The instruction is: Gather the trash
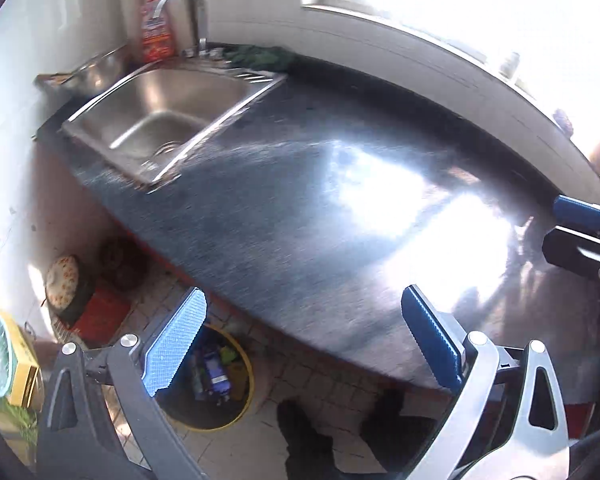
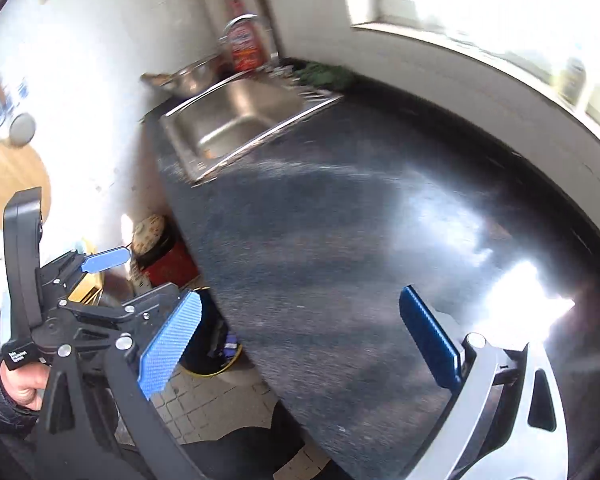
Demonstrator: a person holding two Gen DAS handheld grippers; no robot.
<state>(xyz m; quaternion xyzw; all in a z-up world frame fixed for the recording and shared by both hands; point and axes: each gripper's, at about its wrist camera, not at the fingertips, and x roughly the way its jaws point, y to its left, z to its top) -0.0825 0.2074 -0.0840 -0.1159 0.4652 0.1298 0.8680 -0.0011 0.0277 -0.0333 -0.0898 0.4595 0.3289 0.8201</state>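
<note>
My left gripper [image 1: 300, 340] is open and empty, held over the front edge of the dark stone counter [image 1: 300, 200]. Below it on the tiled floor stands a dark bin with a yellow rim [image 1: 220, 380] holding blue and green packaging. My right gripper [image 2: 300, 340] is open and empty over the same counter [image 2: 340, 240]. The bin's yellow rim [image 2: 220, 368] shows partly behind its left finger. The right gripper shows at the right edge of the left wrist view [image 1: 576, 224]. The left gripper shows at the left of the right wrist view [image 2: 104, 260]. No loose trash shows on the counter.
A steel sink [image 1: 160, 116] with a tap [image 1: 188, 12] sits at the counter's far left, with an orange-red bottle [image 1: 156, 36], a steel bowl [image 1: 96, 68] and a dark green cloth [image 1: 260, 56] around it. A red crate [image 1: 100, 312] stands on the floor. A bright window ledge [image 1: 460, 40] runs behind.
</note>
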